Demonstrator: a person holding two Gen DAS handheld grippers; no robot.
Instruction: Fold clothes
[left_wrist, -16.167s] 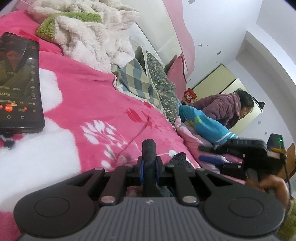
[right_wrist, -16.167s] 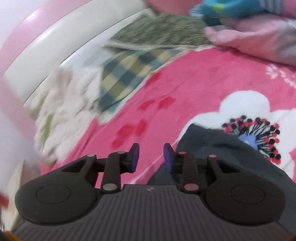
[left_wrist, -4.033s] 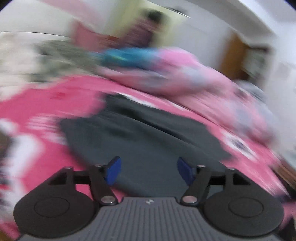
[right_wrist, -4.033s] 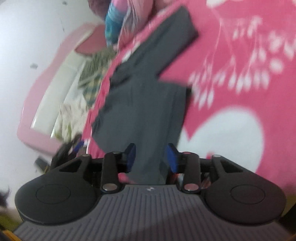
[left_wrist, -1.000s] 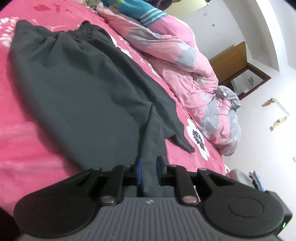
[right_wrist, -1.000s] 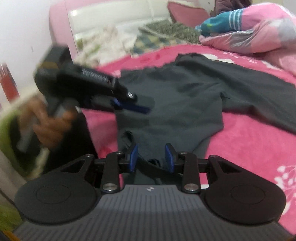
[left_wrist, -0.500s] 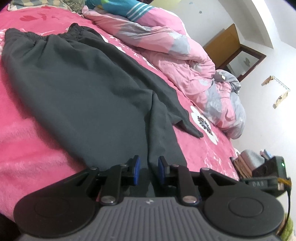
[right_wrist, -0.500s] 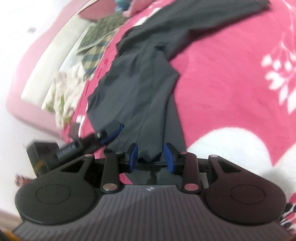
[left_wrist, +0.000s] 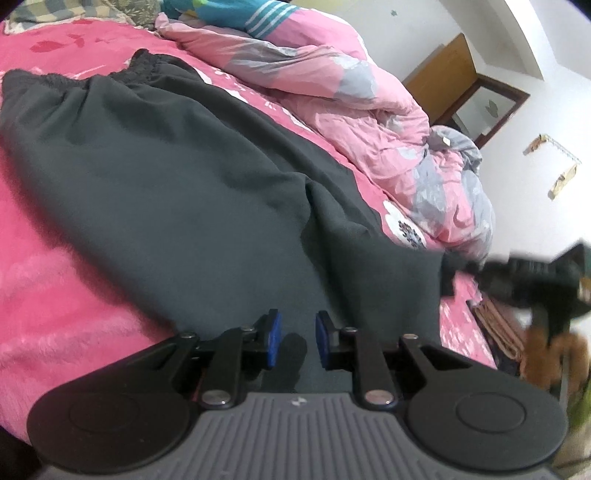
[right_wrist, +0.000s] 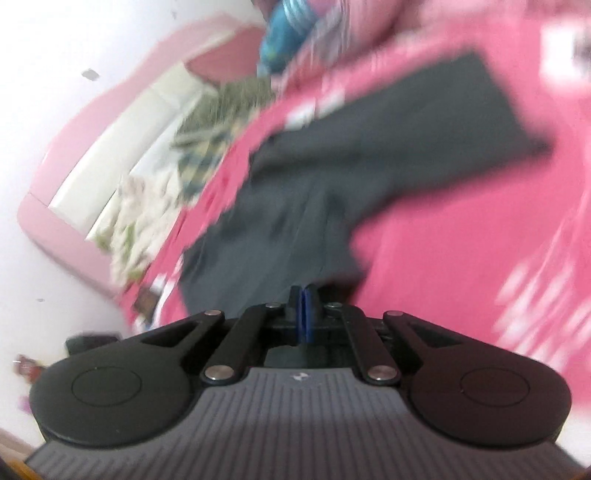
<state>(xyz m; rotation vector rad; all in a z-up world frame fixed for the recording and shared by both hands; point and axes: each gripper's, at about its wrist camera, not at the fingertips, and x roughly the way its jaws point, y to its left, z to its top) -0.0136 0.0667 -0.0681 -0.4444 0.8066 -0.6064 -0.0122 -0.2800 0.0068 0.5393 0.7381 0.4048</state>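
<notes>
Left wrist view shows the dark grey trousers (left_wrist: 207, 192) spread flat on the pink floral blanket (left_wrist: 55, 280), with the gathered waistband (left_wrist: 147, 62) at the far end and the legs running toward the camera. The left gripper (left_wrist: 295, 341) sits low over the near leg fabric with its blue-padded fingers (left_wrist: 274, 338) apart and nothing between them. Half a second ago those fingers were drawn close together around a ridge of the cloth; now they have spread and the cloth lies loose beneath them.

From the right wrist view, heavily blurred, the trousers (right_wrist: 332, 184) stretch away from the camera, one leg (right_wrist: 461, 110) angled off to the right across the blanket (right_wrist: 461, 240). The right gripper (right_wrist: 303, 314) has its fingers pressed together, and the near hem of the trousers reaches right up to them; whether any cloth is pinched between the pads cannot be told. Half a second ago these fingers stood apart over the hem, so they have closed since.

Beyond the trousers lies a rumpled pink and grey quilt (left_wrist: 369, 110), with a blue striped garment (left_wrist: 240, 14) at its far end. The pink headboard (right_wrist: 110, 147) and a checked pillow (right_wrist: 207, 147) sit behind. The right gripper (left_wrist: 546, 280) appears blurred at the left view's right edge.
</notes>
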